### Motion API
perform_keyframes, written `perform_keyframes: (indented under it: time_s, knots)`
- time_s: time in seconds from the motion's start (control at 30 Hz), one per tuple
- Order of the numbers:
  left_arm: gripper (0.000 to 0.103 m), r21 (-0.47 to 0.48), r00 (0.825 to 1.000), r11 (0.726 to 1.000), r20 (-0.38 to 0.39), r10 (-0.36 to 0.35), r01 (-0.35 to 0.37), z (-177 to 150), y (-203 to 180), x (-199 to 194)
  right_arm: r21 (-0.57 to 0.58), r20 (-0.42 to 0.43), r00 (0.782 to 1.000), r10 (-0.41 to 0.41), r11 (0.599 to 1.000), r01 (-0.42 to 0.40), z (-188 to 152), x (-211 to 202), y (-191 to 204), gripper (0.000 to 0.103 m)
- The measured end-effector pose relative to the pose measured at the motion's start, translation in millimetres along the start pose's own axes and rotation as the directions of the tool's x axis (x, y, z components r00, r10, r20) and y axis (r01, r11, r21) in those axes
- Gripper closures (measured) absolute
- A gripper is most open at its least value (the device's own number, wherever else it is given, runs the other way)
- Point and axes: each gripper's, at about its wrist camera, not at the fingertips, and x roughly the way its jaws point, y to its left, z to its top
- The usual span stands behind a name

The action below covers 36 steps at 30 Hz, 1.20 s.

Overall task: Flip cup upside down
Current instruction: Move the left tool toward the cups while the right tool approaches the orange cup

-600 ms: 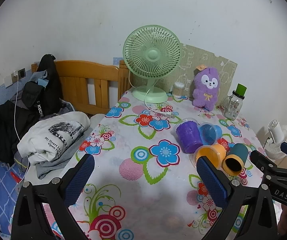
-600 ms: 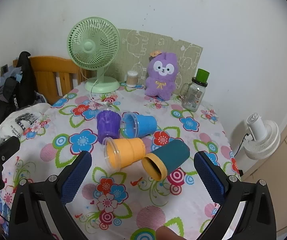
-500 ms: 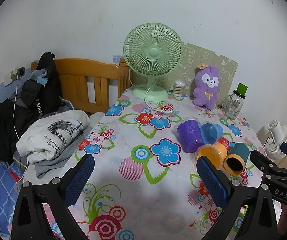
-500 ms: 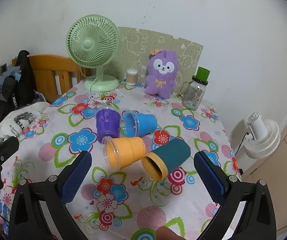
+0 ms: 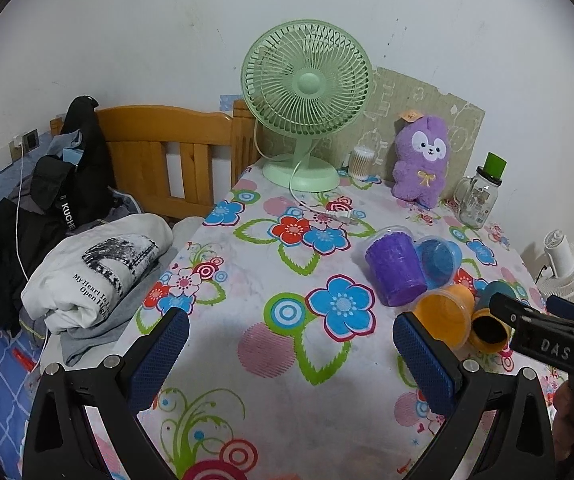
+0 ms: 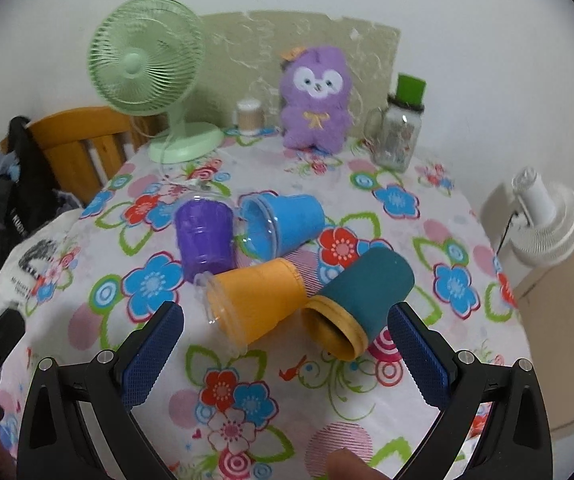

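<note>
My right hand-held gripper [image 6: 285, 344] has pushed in toward the cups since half a second ago: the orange cup [image 6: 257, 300] and the teal cup [image 6: 361, 298] now fill the lower centre of the right wrist view, just ahead of its spread, empty jaws, and the view is smeared with motion. All four cups lie on their sides on the flowered surface [image 6: 399, 200]; the purple cup [image 6: 205, 240] and the blue cup [image 6: 283, 226] sit just behind, at mid-frame. I judge this as the approach for the first grasp, likely the teal or orange cup, with nothing flipped yet. My left hand-held gripper [image 5: 287, 348] hangs released over bare cloth at the lower centre of its view, barely shifted, and the right tool has crept further into its lower right edge, partly covering the teal cup there
</note>
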Motion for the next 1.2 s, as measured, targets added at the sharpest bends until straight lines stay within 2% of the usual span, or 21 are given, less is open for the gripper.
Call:
perform_keyframes:
  time_s: [0.17,0.4,0.57,0.73,0.8,0.87,0.93,1.03,1.13,1.2]
  knots:
    - [0.000,0.007,1.000,1.000,-0.017,-0.007,0.007,5,-2,15,0.052,-0.051,0.999,0.007,0.999,-0.004,8,29,-1,0.000]
    - [0.000,0.014,0.999,1.000,-0.036,-0.013,0.014,11,-6,33,0.124,-0.140,0.987,0.073,0.991,-0.056,12,66,6,0.000]
    - [0.000,0.019,0.999,1.000,-0.046,-0.012,0.013,12,-7,40,0.144,-0.116,0.991,0.069,0.988,-0.052,19,76,5,0.001]
    - [0.000,0.016,0.999,1.000,-0.043,-0.013,0.014,12,-7,40,0.148,-0.100,0.995,-0.001,0.989,0.016,27,88,-8,0.001]
    - [0.000,0.019,0.999,1.000,-0.044,-0.011,0.012,13,-6,41,0.154,-0.102,0.995,0.004,0.988,0.012,28,87,-12,0.001]
    - [0.000,0.016,0.999,1.000,-0.044,-0.010,0.011,12,-5,40,0.151,-0.108,0.994,0.035,0.988,-0.018,27,86,-11,0.009]
    - [0.000,0.011,0.999,1.000,-0.044,-0.011,0.012,13,-4,40,0.143,-0.126,0.989,0.075,0.988,-0.057,25,86,-7,0.013]
    - [0.000,0.011,0.999,1.000,-0.040,-0.013,0.014,12,-5,38,0.116,-0.148,0.985,0.085,0.991,-0.068,21,92,0,0.020]
    - [0.000,0.015,0.999,1.000,-0.035,-0.016,0.017,11,-7,35,0.147,-0.151,0.984,0.098,0.986,-0.076,22,95,-5,0.021]
    - [0.000,0.014,0.999,1.000,-0.034,-0.020,0.020,11,-8,34,0.188,-0.168,0.977,0.133,0.977,-0.101,24,99,-12,0.026]
